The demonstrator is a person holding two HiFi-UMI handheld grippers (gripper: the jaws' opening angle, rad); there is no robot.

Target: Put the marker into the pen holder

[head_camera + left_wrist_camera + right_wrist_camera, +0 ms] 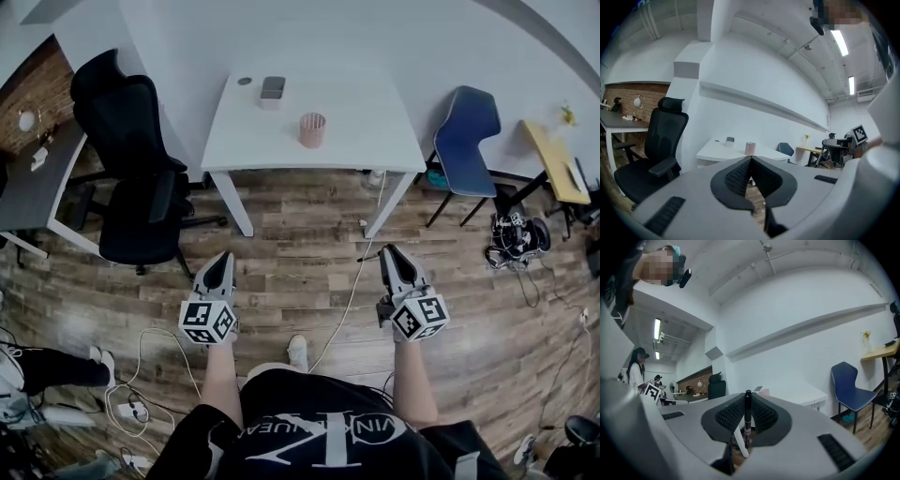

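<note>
Standing on a plank wood floor, facing a white surface set against the far wall, well short of it. Flanked on the far left by a black office chair and on the far right by a blue chair, with cables trailing over the planks near the feet.

Holding both tongs out level ahead of the body, pointed toward the far wall. Carrying nothing in the left tongs, pressed shut tip to tip between the ribbed pads. Gripping the marker in the right tongs, narrowed onto it and clamping it crosswise. Carrying that marker upright, long axis vertical, dark top end poking just above the tips and lower end hanging below them.

Looking farther out to a pink pen holder, upright and open-topped near the middle of the surface, close to its near edge, with a small grey box beyond it to the left. Sitting roughly midway between the lines of the two tongs, a shade closer to the right one, so probably calling for a long reach forward and slightly left with the right tongs. Judged as the carry stage: marker gripped, holder well apart and far ahead. Already roughly matching the holder's upright axis, so likely needing only to arrive above the mouth, lower and let go.
</note>
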